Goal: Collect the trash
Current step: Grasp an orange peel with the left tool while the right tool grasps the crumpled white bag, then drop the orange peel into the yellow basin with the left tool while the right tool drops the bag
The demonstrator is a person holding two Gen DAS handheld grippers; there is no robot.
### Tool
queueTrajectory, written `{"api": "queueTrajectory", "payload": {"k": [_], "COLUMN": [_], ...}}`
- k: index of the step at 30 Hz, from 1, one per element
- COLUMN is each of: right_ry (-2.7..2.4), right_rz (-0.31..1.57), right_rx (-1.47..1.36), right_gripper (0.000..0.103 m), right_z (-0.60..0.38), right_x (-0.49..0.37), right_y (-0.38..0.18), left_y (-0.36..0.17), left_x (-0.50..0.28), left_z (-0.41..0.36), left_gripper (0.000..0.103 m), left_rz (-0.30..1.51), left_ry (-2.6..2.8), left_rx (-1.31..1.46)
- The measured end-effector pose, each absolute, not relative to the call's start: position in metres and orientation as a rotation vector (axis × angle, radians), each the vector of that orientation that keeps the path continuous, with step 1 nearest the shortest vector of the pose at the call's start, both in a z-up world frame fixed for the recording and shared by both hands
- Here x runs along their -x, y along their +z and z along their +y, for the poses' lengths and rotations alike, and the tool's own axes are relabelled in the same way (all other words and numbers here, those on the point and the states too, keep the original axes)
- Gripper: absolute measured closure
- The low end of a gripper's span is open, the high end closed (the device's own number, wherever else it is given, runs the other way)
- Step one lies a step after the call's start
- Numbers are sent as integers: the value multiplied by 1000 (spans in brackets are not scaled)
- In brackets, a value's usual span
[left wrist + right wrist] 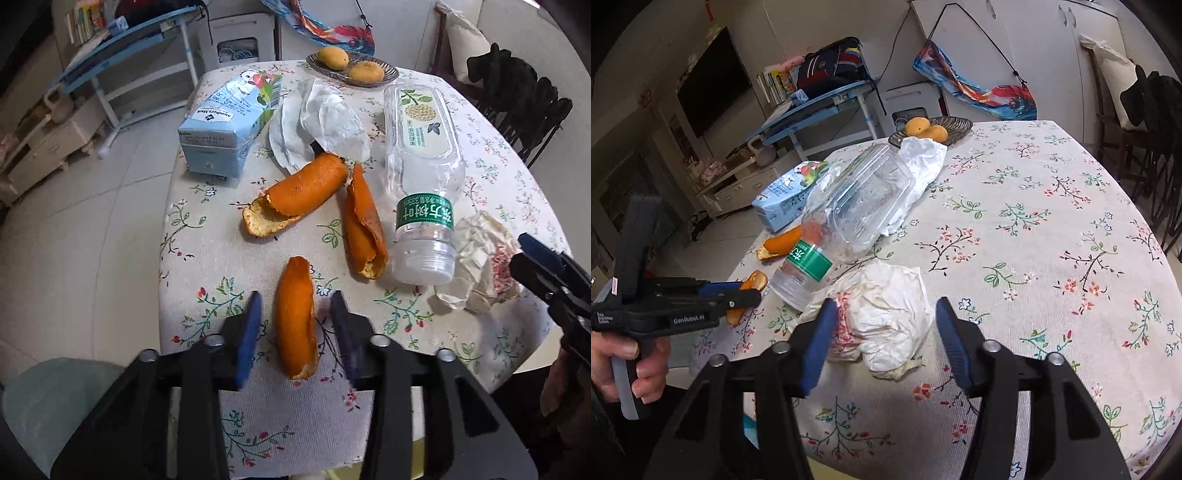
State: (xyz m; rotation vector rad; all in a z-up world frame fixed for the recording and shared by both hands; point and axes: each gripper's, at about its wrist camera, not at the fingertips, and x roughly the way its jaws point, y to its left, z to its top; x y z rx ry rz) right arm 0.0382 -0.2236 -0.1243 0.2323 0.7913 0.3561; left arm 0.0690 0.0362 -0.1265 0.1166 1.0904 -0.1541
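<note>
Trash lies on a floral tablecloth [207, 251]. My left gripper [295, 314] is open, its blue fingers on either side of a curled orange peel [297, 321] near the table's front edge. Two more peels [299, 192] [364, 225] lie beyond. An empty clear bottle [421, 177] with a green label lies on its side. My right gripper [886, 325] is open around a crumpled white wrapper [882, 321], also in the left wrist view [480, 266]. A white tissue [317, 122] and a blue carton [225, 125] lie further back.
A dish with two yellow fruits [351, 66] stands at the table's far edge. Dark chairs [517, 99] stand to the right. A blue desk [820, 107] and low cabinet [738, 188] stand beyond the table's left side. The left gripper also shows in the right wrist view [738, 293].
</note>
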Motion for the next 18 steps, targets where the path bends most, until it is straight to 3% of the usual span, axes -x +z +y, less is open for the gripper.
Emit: {"api": "queueTrajectory", "payload": {"k": [6,8,9,11,18], "right_ry": [368,382,392,401,383], "right_rz": [803,827,827,821,739], "right_rx": [-209,-188,-175,-170,-211], "right_gripper": [43,62,63,68,70], "right_z": [-216,-212,-209,-207,-220], "right_x": [-43,-44,-43,-41,-18], "right_y": [-127,-130,-130,-127,-102], "left_y": [-127,-126,-126,-124,-81], "left_x": [-69,-67,-66,-63,-25], "left_z": [33,31,28,25,29], "left_gripper": [62,76,86,88,89], "left_rz": [1084,1081,1081,1073,860], "left_ry": [-142,-157,-162,-155,-135], "left_rx": [-138,-141,-146,-152,-71]}}
